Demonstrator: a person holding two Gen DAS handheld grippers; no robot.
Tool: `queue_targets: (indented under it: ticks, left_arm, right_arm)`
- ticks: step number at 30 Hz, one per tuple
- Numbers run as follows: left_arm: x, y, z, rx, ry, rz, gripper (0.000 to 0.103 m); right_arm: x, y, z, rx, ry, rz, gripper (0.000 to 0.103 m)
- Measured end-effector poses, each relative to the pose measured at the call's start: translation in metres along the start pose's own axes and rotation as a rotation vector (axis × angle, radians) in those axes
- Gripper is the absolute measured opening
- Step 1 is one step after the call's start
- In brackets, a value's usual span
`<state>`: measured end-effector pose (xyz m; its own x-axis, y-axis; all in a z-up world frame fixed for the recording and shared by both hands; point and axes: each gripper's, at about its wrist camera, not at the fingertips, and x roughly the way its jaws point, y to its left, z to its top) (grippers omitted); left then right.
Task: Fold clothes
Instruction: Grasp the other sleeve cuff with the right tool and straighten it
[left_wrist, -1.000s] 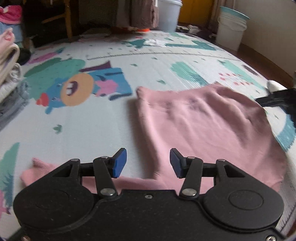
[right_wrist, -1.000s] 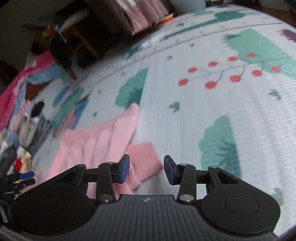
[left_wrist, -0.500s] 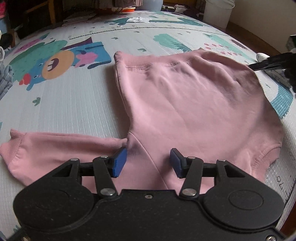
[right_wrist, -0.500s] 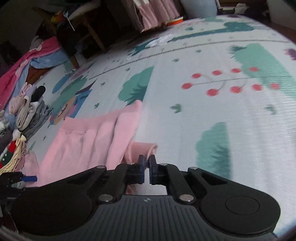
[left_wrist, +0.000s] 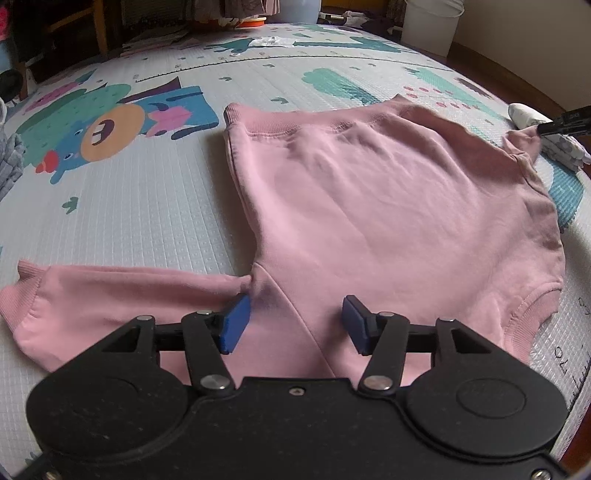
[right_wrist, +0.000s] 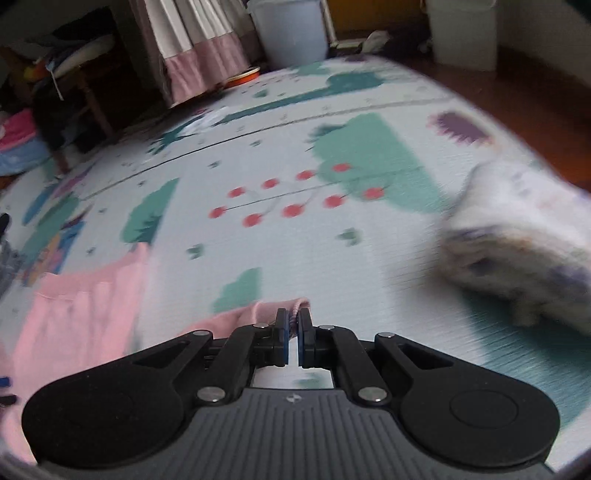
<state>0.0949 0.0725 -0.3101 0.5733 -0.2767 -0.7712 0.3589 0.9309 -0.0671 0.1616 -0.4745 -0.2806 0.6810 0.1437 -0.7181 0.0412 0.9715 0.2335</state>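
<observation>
A pink sweatshirt lies flat on a patterned play mat, one sleeve stretched out to the left. My left gripper is open and hovers low over the sweatshirt's near shoulder, by the armpit seam. My right gripper is shut on the cuff of the other sleeve and holds it just above the mat. Its tip also shows in the left wrist view at the far right, with the sleeve cuff pulled toward it.
A folded white patterned cloth lies on the mat to the right of my right gripper; it also shows in the left wrist view. White buckets and furniture stand beyond the mat. A stack of clothes sits at far left.
My right gripper closed on the sleeve cuff and has pulled it out to the right. My left gripper moved in over the sweatshirt's near shoulder and stayed open.
</observation>
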Motion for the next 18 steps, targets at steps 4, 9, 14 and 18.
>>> queue_targets:
  ticks: [4, 9, 14, 18]
  left_arm:
    - [0.0, -0.001, -0.001, 0.005, -0.003, 0.001, 0.057]
    - [0.0, -0.001, -0.001, 0.004, -0.003, 0.001, 0.058]
    - [0.001, -0.005, -0.001, 0.012, -0.003, 0.0, 0.063]
    - [0.001, -0.004, -0.001, 0.01, 0.0, -0.002, 0.063]
  right_arm:
    - [-0.025, -0.013, 0.002, -0.018, -0.042, -0.042, 0.007]
    - [-0.04, -0.019, 0.003, -0.04, -0.054, -0.095, 0.007]
    - [-0.015, -0.035, -0.01, 0.04, 0.072, -0.135, 0.03]
    - [-0.01, -0.043, -0.027, 0.187, 0.06, -0.081, 0.054]
